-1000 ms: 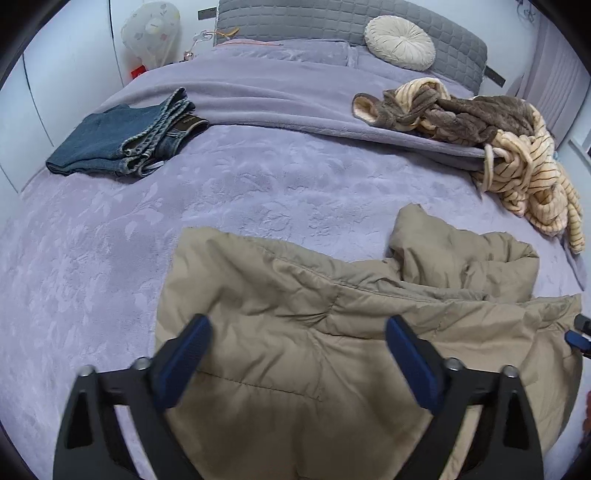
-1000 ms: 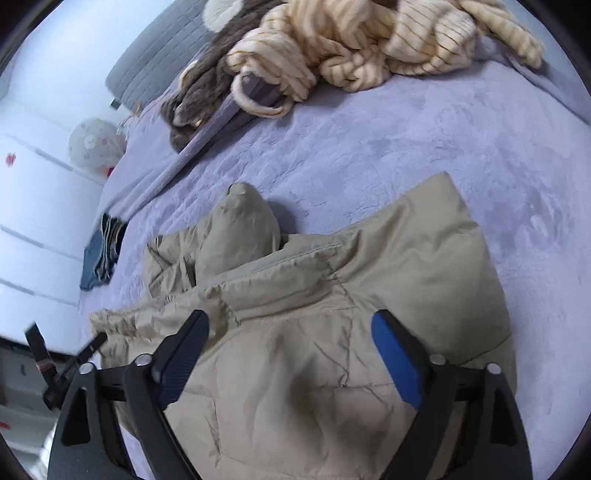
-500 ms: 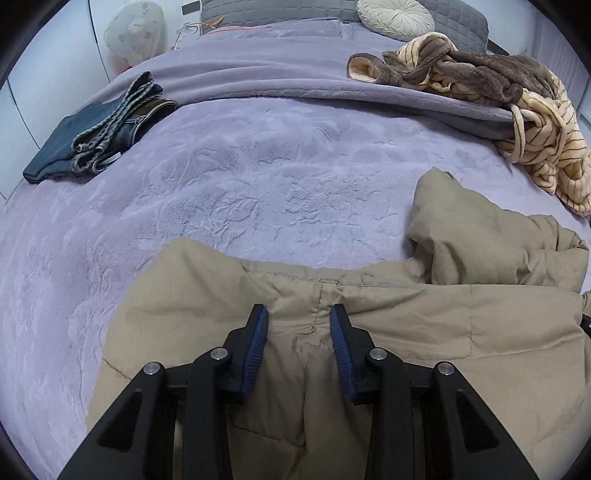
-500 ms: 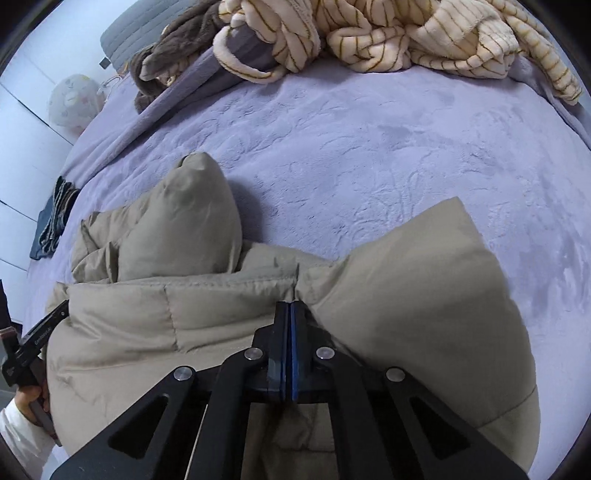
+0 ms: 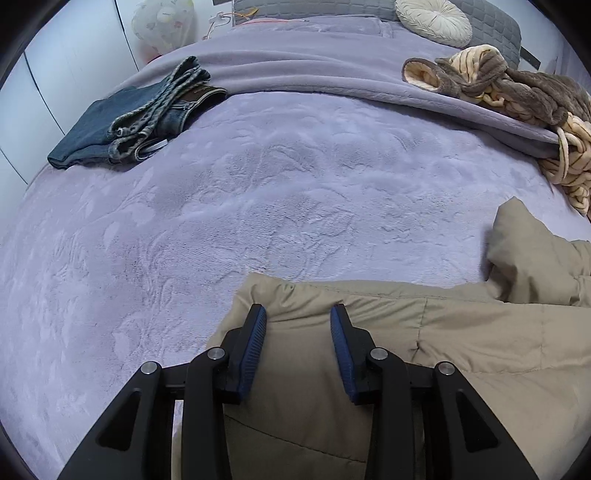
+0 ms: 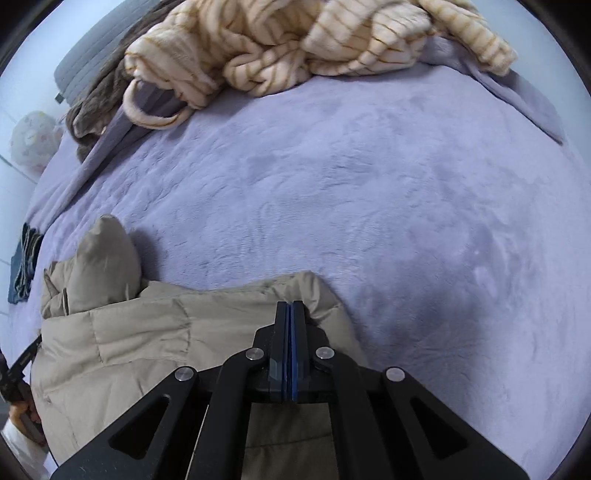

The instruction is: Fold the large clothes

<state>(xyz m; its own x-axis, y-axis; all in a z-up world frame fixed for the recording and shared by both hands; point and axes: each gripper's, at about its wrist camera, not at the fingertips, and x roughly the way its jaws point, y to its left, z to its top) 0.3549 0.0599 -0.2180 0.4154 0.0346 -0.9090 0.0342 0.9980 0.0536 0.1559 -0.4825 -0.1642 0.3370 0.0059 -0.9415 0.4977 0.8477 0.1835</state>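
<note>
A beige padded jacket (image 5: 480, 350) lies spread on the lilac bed cover (image 5: 295, 184), one puffed sleeve standing up at its far side. My left gripper (image 5: 298, 321) points steeply down at the jacket's far left corner, its blue pads pressed on a thick fold of the padding. In the right wrist view the jacket (image 6: 147, 332) fills the lower left. My right gripper (image 6: 291, 306) is at its far right corner, pads fully together with the fabric puckered at their tips. The left gripper (image 6: 22, 365) and the hand holding it show at that view's left edge.
Folded blue jeans (image 5: 122, 125) lie at the bed's far left. A heap of striped cream and brown fleece clothes (image 5: 517, 85) sits at the far right on a turned-back blanket. A round cushion (image 5: 432, 16) leans on the grey headboard. White cupboard doors stand beyond the left side.
Both grippers have sunk onto the jacket's far edge and closed from wide open. The left now clamps a thick fold. The right went fully shut at the other corner.
</note>
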